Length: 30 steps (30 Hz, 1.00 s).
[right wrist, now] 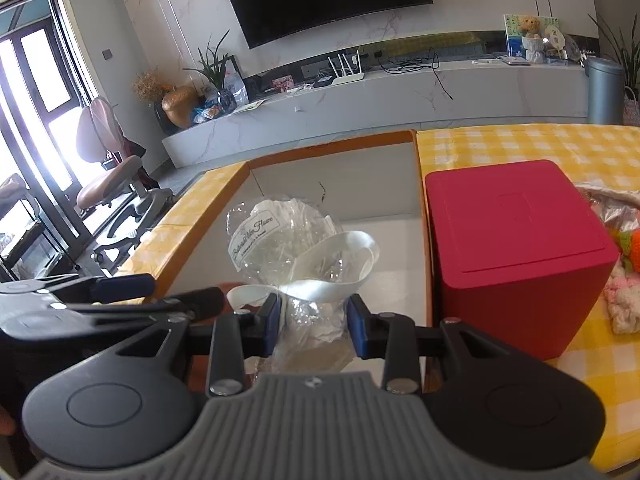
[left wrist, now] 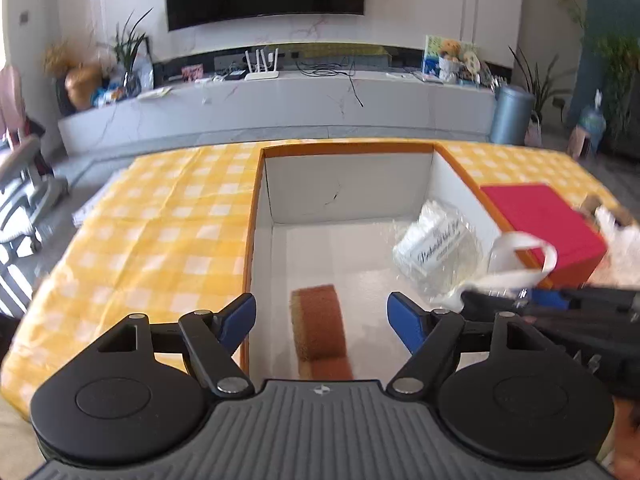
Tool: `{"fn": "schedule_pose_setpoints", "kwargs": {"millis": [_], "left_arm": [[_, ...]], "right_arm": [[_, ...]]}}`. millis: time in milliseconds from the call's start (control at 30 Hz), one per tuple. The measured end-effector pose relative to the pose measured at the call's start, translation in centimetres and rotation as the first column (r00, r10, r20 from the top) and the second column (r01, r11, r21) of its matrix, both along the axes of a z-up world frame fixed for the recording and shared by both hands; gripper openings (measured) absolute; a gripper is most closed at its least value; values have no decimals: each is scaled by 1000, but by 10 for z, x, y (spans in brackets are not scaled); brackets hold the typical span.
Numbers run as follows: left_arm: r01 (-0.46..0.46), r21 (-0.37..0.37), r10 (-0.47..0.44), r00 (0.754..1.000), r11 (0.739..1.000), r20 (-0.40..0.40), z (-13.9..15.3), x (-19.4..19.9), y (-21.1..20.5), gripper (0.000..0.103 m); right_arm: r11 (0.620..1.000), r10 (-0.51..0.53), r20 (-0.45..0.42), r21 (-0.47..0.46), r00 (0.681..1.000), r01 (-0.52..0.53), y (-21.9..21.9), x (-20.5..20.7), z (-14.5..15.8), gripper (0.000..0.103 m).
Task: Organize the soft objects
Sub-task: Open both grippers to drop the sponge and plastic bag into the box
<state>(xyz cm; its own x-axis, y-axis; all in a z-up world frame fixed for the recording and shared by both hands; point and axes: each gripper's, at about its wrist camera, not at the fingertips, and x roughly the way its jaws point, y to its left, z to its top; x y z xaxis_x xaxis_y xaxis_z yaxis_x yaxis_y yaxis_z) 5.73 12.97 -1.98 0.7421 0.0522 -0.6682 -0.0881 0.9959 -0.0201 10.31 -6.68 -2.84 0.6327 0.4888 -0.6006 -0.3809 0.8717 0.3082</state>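
At the centre of the left wrist view sits an open cardboard box (left wrist: 256, 216) with an orange rim and white inner walls, set on a yellow checked tablecloth (left wrist: 160, 220). Inside it, low in the frame, an orange-brown sponge (left wrist: 320, 326) lies on the white floor, just ahead of the left gripper (left wrist: 322, 318), whose blue-padded jaws stand wide apart with nothing pressed between them. Toward the right wall of the box is a clear cellophane bundle (left wrist: 434, 246) of white material with a script label and a white ribbon (left wrist: 524, 256) looped at its near end.

Seen from the right wrist, the right gripper (right wrist: 312, 322) is clamped on the neck of that cellophane bundle (right wrist: 280, 240), both blue pads pressing the crinkled wrap just below the ribbon (right wrist: 340, 264); the bundle's head hangs over the box (right wrist: 416, 168) interior. Right of the box, touching its outer wall, stands a closed red cube-shaped box (right wrist: 516, 248). At the far right edge lie knitted soft items (right wrist: 624, 280) in pink, cream and orange on the tablecloth (right wrist: 520, 144).
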Motion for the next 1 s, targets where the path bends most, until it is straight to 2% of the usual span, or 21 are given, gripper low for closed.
{"fn": "schedule_pose_setpoints", "kwargs": {"millis": [133,300,400,467,600,633,767,1000], "left_arm": [[-54,-81,60,996,995,67,15,-5,15,90],[-68,-93,76,993,993,88,19,-3,19,90],[-58,-89,66,994,994,82,15,-2,17,90],[-49,-87,56,995,995,84,14,-2,16,90],[-40,-94,49,994,995,95,15,-3,15,90],[-41,-99,51,994,994,100,16,-3,16,90],[-10,-99,23,991,995,135,20,-7,14,90],[6,-127,19,980,992,197,28,-13,8,90]], "right_arm": [[998,18,8,-60,1000,-17,5,-4,-3,35],[987,41,34,-157,999,-36,19,-10,-6,37],[983,53,44,-179,998,-44,22,-11,-7,44],[987,56,46,-156,997,-49,21,-12,-6,69],[990,82,71,-118,994,-73,19,-17,1,83],[990,85,83,-117,993,-75,21,-19,3,91],[991,101,126,-100,987,-89,20,-24,10,98],[995,84,153,-65,985,-74,8,-26,23,100]]}}
